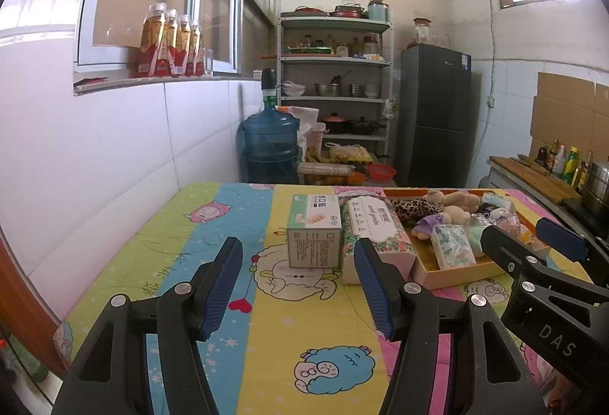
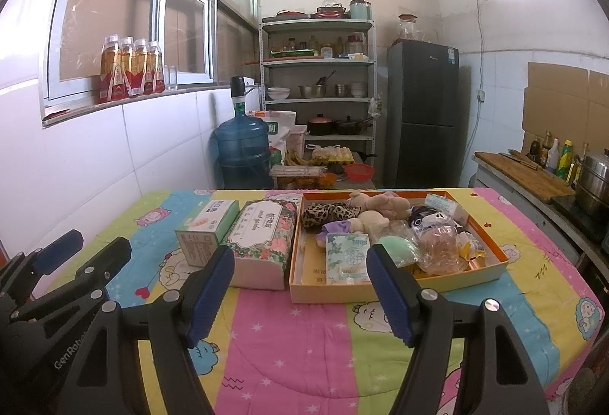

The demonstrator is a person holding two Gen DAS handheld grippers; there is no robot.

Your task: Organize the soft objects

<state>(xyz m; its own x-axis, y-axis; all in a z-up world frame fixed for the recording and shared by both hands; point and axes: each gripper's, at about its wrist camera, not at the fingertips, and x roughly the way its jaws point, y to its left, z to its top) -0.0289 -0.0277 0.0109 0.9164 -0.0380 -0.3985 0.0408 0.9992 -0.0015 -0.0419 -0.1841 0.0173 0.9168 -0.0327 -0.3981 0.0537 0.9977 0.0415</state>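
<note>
An orange tray (image 2: 399,287) on the quilt-covered table holds soft things: a beige plush bear (image 2: 375,209), a leopard-print plush (image 2: 329,212), a green round sponge (image 2: 397,249), a small tissue pack (image 2: 347,257) and clear bags. Left of the tray lie a floral tissue pack (image 2: 262,238) and a white-green box (image 2: 207,228). My right gripper (image 2: 300,261) hovers open and empty in front of the tray. My left gripper (image 1: 298,255) hovers open and empty in front of the white-green box (image 1: 314,230) and floral pack (image 1: 375,236). Each gripper shows at the edge of the other's view.
The colourful quilt (image 2: 304,339) covers the table against a white tiled wall (image 1: 114,156). Behind stand a blue water jug (image 2: 243,152), a shelf rack (image 2: 318,80) and a dark fridge (image 2: 422,114). At right is a counter with a cutting board (image 2: 525,173), bottles and a steel pot.
</note>
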